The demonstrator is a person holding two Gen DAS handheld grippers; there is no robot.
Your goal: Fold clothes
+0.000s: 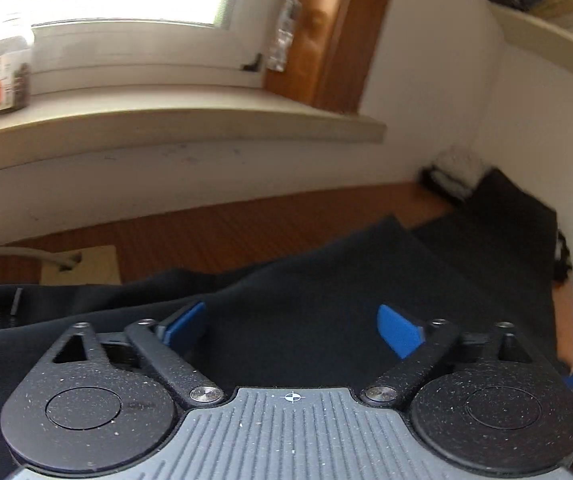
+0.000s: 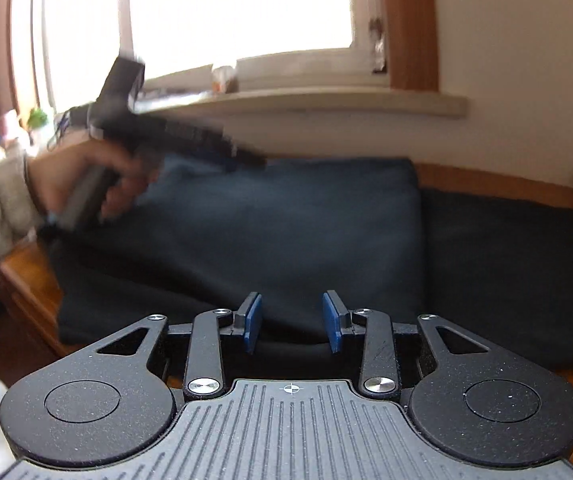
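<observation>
**Q:** What is nearest in the two wrist views?

**A:** In the right wrist view, the right gripper (image 2: 292, 322), black with blue pads, stands with its jaws partly apart. A rounded near edge of the dark navy cloth garment (image 2: 270, 236) runs between the pads, but they do not look pressed onto it. In the left wrist view, the left gripper (image 1: 292, 324) has its jaws spread wide, with nothing between them – it hovers over the same dark cloth (image 1: 306, 292).

**Q:** Where does the garment lie?

**A:** Spread on a reddish-brown wooden table (image 2: 498, 178). One part forms a squarish block with straight edges, sitting higher than a second dark layer (image 2: 526, 264) to its right. Whether that layer belongs to the same garment, I cannot tell.

**Q:** And further back?

**A:** A hand (image 2: 82, 184) in a pale sleeve holds the left tool, blurred, above the far left of the cloth. Behind it are a pale windowsill (image 1: 190, 124) and a bright window.

**Q:** Which step does this seem to be?

**A:** Judging by the squared block, a fold already lies in the cloth – this fits either releasing after a fold or gripping for another one. A further fold would call for both claws to close on matching edges.
</observation>
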